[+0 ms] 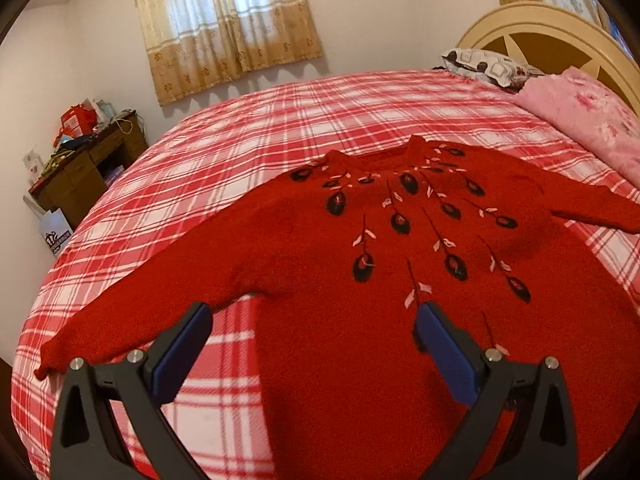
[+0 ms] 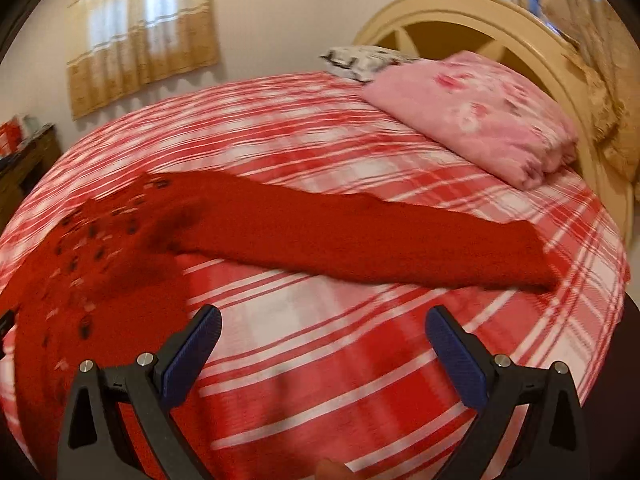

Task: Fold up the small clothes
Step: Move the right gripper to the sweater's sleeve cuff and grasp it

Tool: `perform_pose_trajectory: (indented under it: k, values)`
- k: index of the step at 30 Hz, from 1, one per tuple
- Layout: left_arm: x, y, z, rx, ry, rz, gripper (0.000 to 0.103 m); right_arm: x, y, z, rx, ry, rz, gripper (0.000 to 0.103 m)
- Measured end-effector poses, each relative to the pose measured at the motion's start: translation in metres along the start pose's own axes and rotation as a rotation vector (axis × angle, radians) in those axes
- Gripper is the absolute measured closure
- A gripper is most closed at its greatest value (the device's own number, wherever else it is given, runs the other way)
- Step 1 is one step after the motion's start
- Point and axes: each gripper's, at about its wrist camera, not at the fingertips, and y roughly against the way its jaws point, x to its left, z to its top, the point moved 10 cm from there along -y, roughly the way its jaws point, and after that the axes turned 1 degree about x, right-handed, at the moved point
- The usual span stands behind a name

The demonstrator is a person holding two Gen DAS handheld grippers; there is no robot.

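Our left gripper (image 1: 312,316) and right gripper (image 2: 323,320) hover, jaws wide and empty. A red sweater (image 1: 400,280) lies flat on the bed (image 2: 320,140) ahead of them. It looks soft, thick and floppy; we would pinch a sleeve (image 2: 380,248) at its cuff.

The white bag (image 1: 56,232) beside the desk bears a blue logo, its wording unreadable.

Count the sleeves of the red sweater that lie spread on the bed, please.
2. On the red knitted sweater, the left sleeve stretches toward the bed's left edge; the right sleeve stretches toward the folded pink floral blanket.
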Motion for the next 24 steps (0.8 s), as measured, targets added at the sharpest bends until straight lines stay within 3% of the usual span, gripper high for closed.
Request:
perform_pose_trajectory:
  k: [10, 20, 24]
  values:
    - [0.005, -0.029, 0.007, 0.019, 0.013, -0.011, 0.000, -0.137, -0.023, 0.026, 0.050, -0.188, -0.169, 0.005]
    - [0.027, -0.043, 0.011, 0.024, 0.033, 0.023, 0.000, -0.192, -0.049, 0.020, 0.159, -0.311, -0.178, 0.037]
    - [0.040, -0.050, 0.009, 0.036, 0.059, 0.035, 0.000, -0.187, -0.053, 0.022, 0.162, -0.274, -0.182, 0.062]
